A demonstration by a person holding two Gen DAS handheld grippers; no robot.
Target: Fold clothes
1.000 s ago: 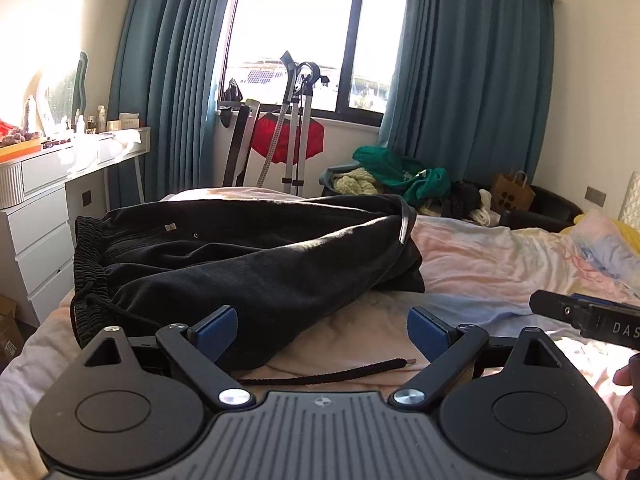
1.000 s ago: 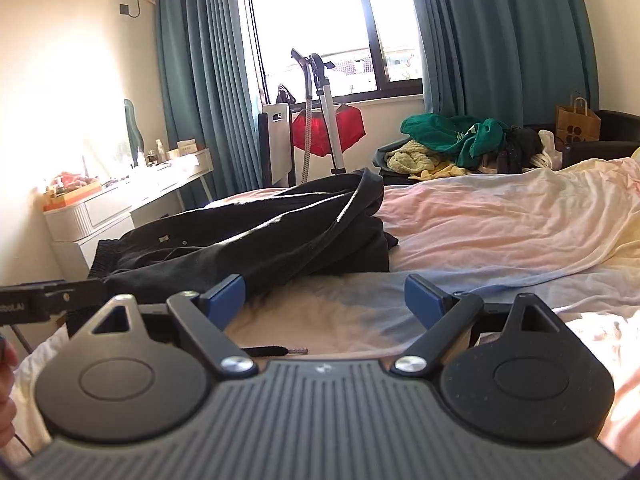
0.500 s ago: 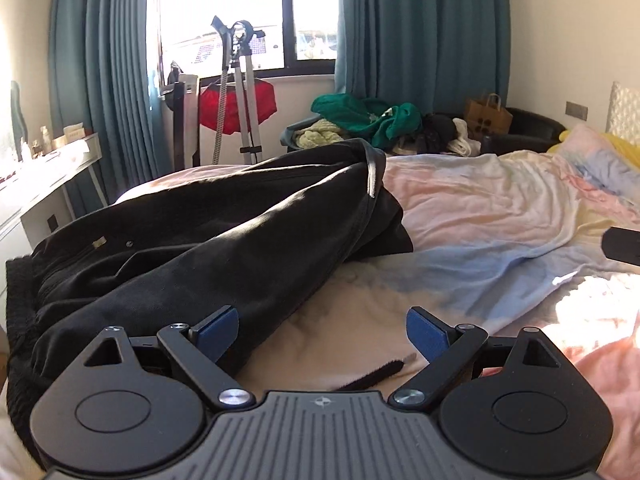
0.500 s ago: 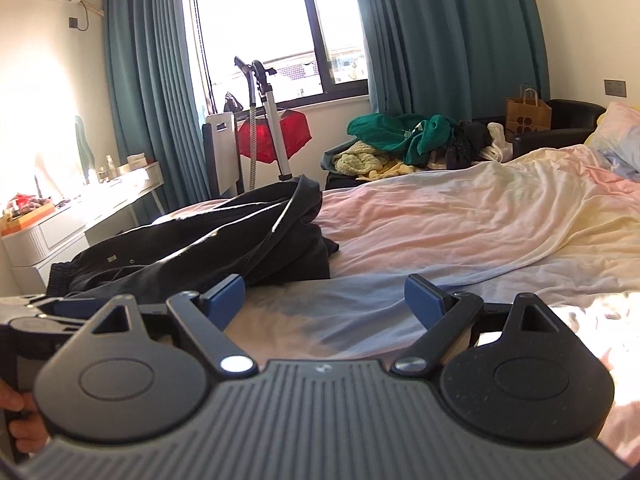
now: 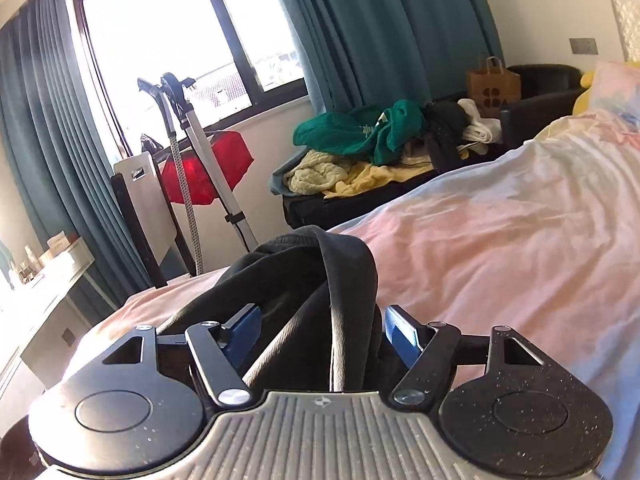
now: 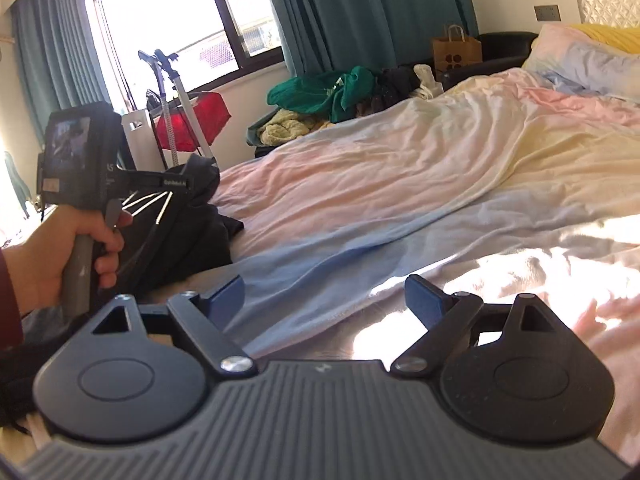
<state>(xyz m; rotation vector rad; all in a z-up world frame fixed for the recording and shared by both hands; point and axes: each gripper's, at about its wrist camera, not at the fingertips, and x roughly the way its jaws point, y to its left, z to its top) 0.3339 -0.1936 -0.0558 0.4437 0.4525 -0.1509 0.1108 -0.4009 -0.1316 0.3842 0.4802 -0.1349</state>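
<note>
We've got soft matt black cloth on the trousers [image 5: 280, 280], with a slightly shiny stripe down the side. The bed sheet [image 6: 400, 184] looks like thin, wrinkly pastel cotton. Left tongs [image 5: 320, 328] are matt black plastic, speckled with dust, with ribbed grey casing, shiny metal screws and smooth blue pads [image 5: 404, 330].

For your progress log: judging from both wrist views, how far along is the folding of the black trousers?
Done: little; the black trousers lie bunched on the bed. In hand: the left gripper, its jaws just closing, has trouser cloth between its fingers, though a firm pinch is unclear. The right gripper is open over bare sheet. Left: smoothing, folding.
</note>
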